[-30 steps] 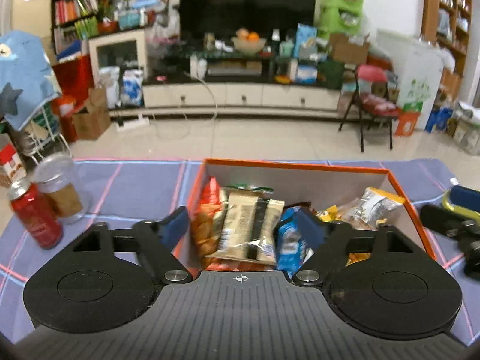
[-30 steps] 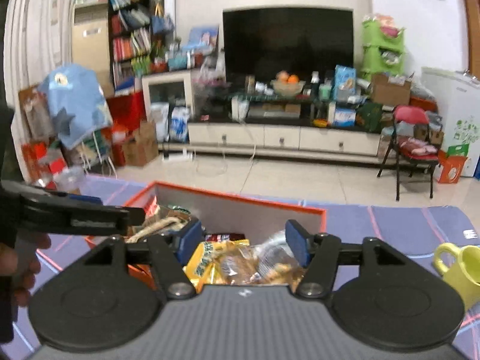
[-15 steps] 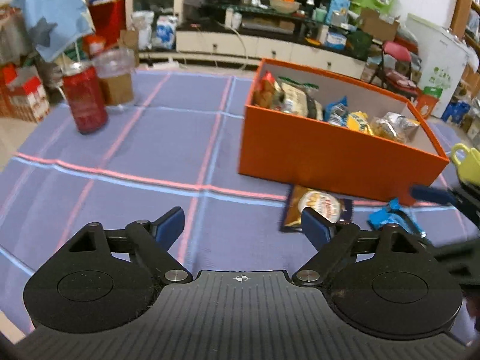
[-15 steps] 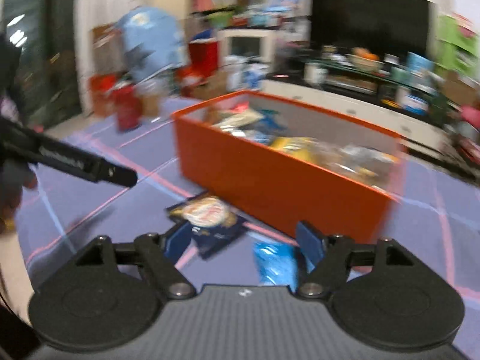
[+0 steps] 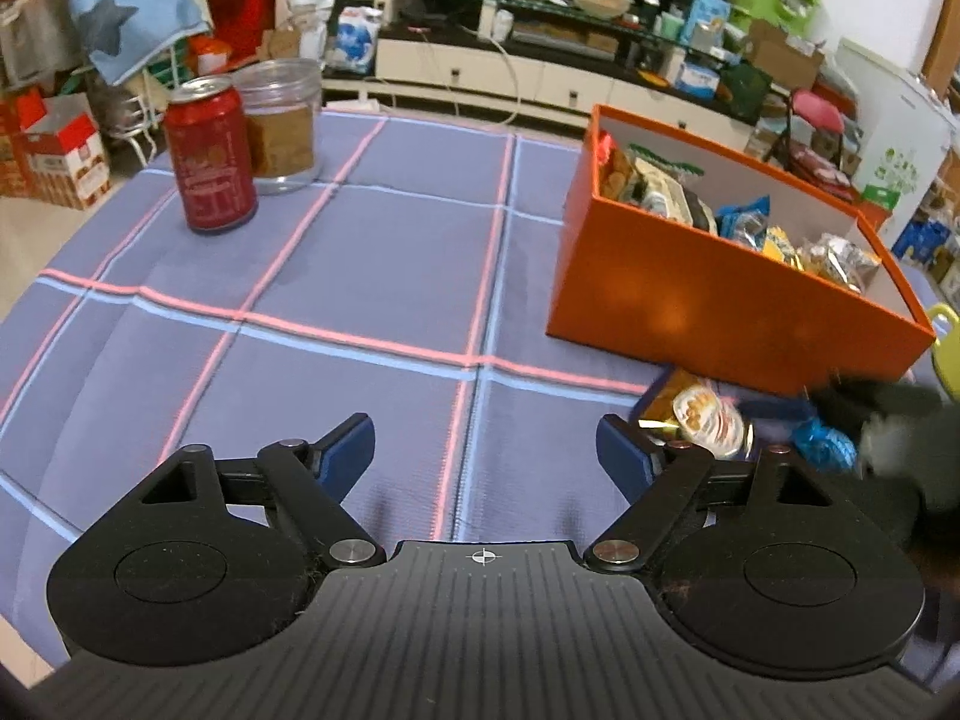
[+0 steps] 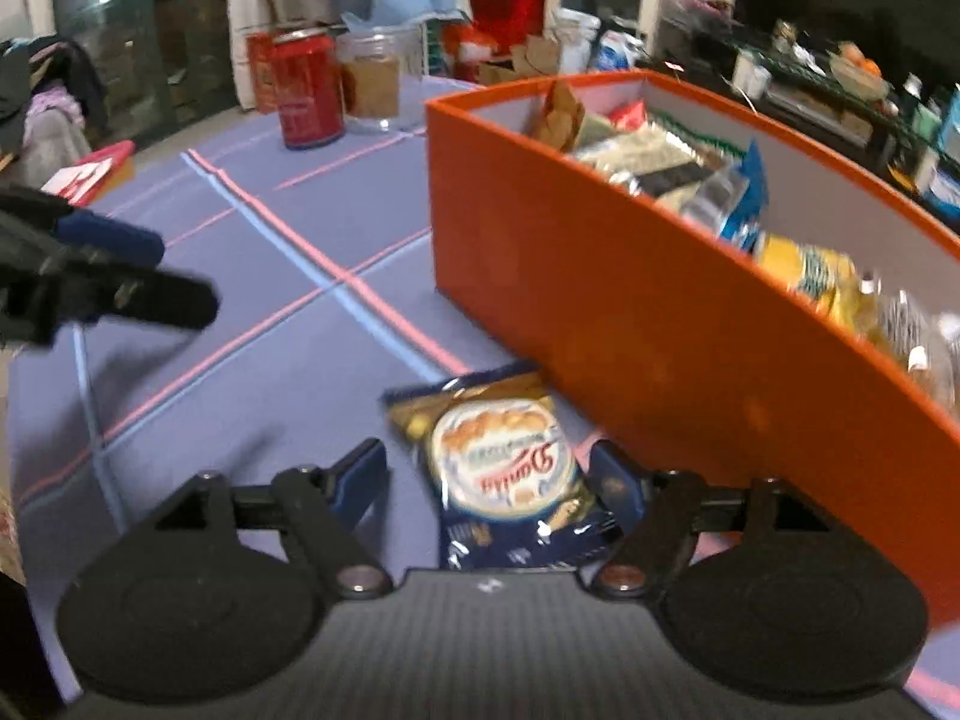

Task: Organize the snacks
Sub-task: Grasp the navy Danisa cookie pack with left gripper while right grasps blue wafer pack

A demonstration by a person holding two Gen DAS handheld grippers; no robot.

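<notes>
Underneath, checked cloth point(image 5: 372, 252); seemingly cluttered room.

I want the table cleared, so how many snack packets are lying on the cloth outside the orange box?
2: a dark blue biscuit packet against the orange cardboard box front wall, and a small bright blue packet beside it. More may be hidden.

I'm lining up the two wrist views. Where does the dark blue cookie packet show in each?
Left wrist: the cookie packet lies lower right, on the cloth before the orange box, partly behind the gripper's right finger.
Right wrist: the packet lies bottom centre, between the open fingers.
Shared landmark: the red can.
</notes>
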